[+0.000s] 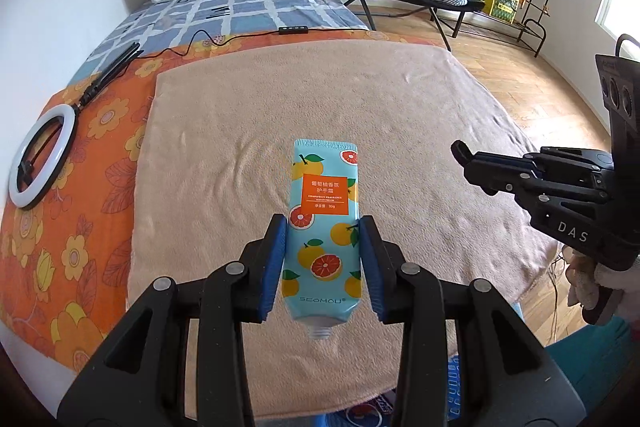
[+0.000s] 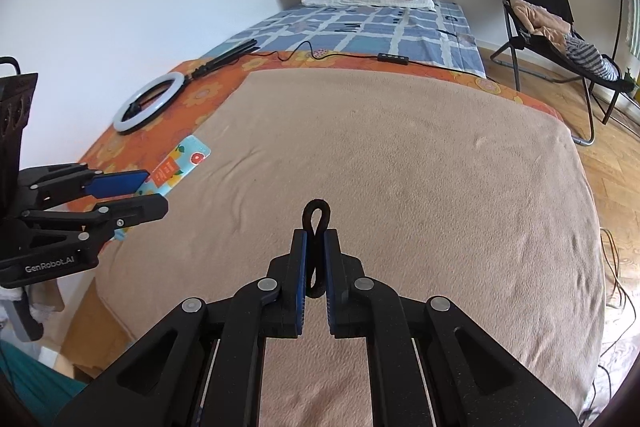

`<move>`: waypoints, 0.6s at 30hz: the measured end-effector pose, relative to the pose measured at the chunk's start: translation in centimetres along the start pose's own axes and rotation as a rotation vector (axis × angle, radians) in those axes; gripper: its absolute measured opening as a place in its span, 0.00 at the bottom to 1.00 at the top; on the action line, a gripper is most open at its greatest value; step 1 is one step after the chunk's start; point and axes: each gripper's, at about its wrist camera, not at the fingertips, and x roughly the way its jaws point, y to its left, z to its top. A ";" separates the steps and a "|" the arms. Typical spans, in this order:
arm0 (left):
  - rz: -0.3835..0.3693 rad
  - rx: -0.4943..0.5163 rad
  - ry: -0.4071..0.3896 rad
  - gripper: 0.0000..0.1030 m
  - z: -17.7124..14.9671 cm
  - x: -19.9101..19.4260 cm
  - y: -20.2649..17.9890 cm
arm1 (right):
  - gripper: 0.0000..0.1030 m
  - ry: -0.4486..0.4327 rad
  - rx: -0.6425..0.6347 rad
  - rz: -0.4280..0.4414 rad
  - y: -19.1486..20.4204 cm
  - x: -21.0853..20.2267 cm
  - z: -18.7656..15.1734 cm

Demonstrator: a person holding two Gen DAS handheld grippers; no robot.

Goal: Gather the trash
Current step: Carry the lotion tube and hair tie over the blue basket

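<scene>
Left gripper [image 1: 324, 251]: blue pads pressed against both sides of a hand cream tube [image 1: 322, 227], nozzle end pointing back toward the camera, cap missing. Tube is held over the beige blanket [image 1: 224, 131]; whether it's lifted off or resting on the blanket, can't tell.

Right gripper [image 2: 316, 259]: jaws near-closed, pinching a black hair tie [image 2: 317, 227]; loop sticks up past the fingertips. It's held above the blanket, well apart from the tube.

Step in hand (judgement): pickup phase done for both items, approx. mid-task; both hands loaded, transfer to a bin pending. No bin visible in either view.

Next move calls for: carry both off the bed w/o slackening grip. Tube is slick and tapered, may slide fwd. Hair tie is thin, could slip between pads.

Other items: ring light [image 1: 40, 155] w/ cable on the orange floral sheet [image 1: 80, 247], not obviously trash.
</scene>
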 end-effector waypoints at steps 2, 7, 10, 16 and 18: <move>-0.007 -0.009 0.002 0.36 -1.1 -0.9 -0.6 | 0.06 0.001 -0.003 0.007 0.4 -0.9 -0.8; -0.020 -0.024 0.008 0.36 -4.0 -2.9 -1.7 | 0.06 0.007 -0.003 0.023 1.6 -3.0 -2.8; -0.025 -0.033 0.014 0.36 -5.4 -3.7 -2.2 | 0.06 0.008 -0.010 0.033 2.3 -4.2 -4.0; -0.047 -0.074 0.031 0.36 -8.5 -4.8 -3.0 | 0.06 0.013 -0.039 0.046 4.0 -6.1 -6.5; -0.049 -0.084 0.043 0.36 -9.8 -4.9 -3.3 | 0.06 0.016 -0.042 0.055 4.4 -6.6 -7.3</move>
